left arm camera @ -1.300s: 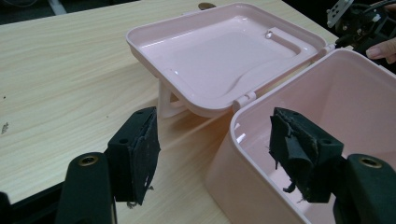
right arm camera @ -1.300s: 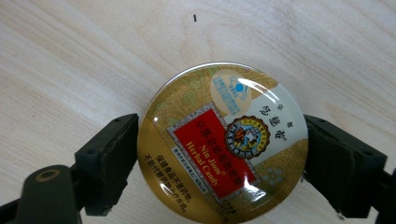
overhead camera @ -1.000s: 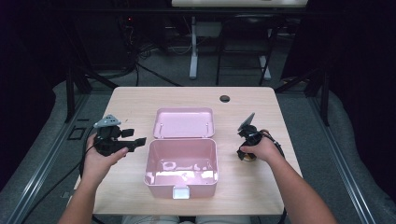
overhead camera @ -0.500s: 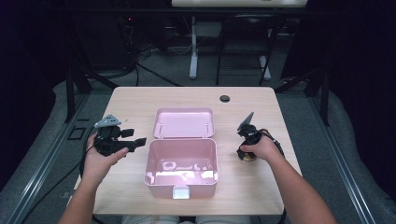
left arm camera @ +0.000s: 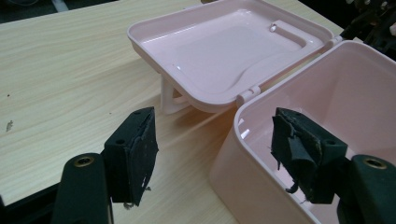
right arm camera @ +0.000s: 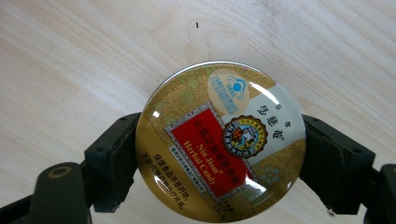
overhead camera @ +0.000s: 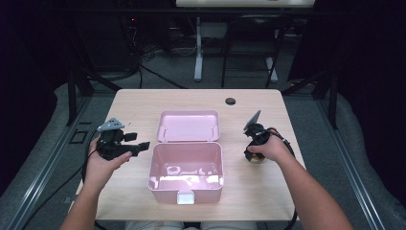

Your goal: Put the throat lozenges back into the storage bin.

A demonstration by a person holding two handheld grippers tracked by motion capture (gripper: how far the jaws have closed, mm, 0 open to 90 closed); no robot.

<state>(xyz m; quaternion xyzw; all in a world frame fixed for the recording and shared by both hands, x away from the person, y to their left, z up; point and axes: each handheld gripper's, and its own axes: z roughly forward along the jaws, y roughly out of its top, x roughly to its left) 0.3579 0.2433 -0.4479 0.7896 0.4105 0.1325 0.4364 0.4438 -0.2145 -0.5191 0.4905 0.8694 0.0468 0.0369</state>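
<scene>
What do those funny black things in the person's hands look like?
Each tool is black plastic. The left tool wears a grey three-cornered plate on top, and so does the right tool. Their fingers are blocky with scuffed, frayed black pads. A black cable trails from each. The forearms are bare, no sleeves.

The table (overhead camera: 143, 103) is made of light wood. A small dark round spot (overhead camera: 231, 101) sits on it near the far edge, a bit to the right. The floor (overhead camera: 316, 110) around the table is grey. Black cables (overhead camera: 158, 76) lie on the floor far behind the table. A white leg (overhead camera: 197, 52) of another table stands back there too. Black metal rails (overhead camera: 43, 163) run along the floor on the left.
</scene>
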